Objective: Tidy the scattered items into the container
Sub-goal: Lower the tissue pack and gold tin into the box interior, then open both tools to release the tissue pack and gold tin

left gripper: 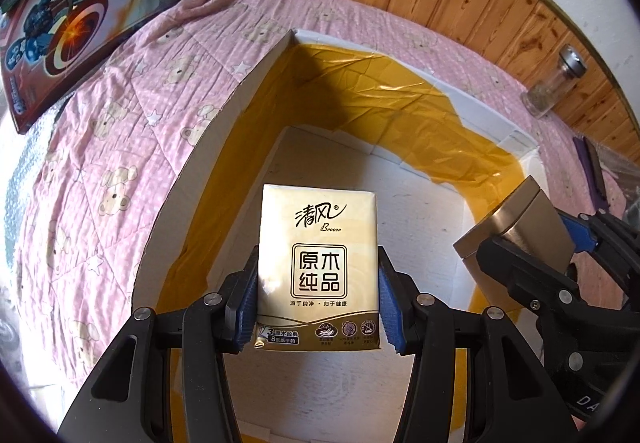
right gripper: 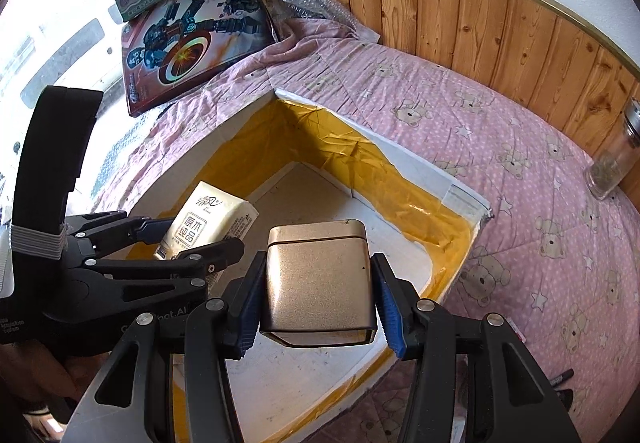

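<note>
"Breeze" tissue pack [left gripper: 318,267], plain gold tin [right gripper: 320,279]

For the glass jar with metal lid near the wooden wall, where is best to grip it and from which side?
Grip the glass jar around its clear body, below the metal lid. It stands upright against the wooden wall, so coming from the open quilt side looks safest.

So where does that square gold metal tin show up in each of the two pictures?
Left wrist view: the square gold metal tin is at the right edge, gripped in the other tool's jaws.
Right wrist view: the tin is at centre bottom, between the blue-padded jaws.
Shared landmark: the white box with yellow lining under it.
</note>
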`<state>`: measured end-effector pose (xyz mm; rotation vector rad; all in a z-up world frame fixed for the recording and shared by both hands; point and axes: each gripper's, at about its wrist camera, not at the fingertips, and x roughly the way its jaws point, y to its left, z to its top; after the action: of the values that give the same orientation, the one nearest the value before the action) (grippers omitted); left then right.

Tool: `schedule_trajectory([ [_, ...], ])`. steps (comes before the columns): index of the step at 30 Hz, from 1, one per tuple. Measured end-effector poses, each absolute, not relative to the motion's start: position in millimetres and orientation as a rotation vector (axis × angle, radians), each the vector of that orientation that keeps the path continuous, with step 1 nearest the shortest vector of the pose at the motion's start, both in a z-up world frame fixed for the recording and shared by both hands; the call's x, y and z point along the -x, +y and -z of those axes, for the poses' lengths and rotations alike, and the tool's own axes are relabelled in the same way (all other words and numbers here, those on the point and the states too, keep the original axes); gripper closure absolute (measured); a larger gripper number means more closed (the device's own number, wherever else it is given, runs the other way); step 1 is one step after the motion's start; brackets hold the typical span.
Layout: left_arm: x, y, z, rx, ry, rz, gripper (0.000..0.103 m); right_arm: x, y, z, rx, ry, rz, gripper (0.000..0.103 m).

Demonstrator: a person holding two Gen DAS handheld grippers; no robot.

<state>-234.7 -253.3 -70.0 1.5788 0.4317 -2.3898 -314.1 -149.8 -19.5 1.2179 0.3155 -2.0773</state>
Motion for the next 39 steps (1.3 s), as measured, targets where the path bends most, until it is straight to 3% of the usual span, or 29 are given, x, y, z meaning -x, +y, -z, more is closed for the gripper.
schedule_trajectory([
  [25,286,-259,116,-1.721,0.254,2.276,0.047,352,-184,56,-1.33,0.544,2.006,0.051],
  [39,267,-249,95,-1.705,0.226,2.319,0.045,329,-164,35,-1.289,0.444,2.046,0.051],
])
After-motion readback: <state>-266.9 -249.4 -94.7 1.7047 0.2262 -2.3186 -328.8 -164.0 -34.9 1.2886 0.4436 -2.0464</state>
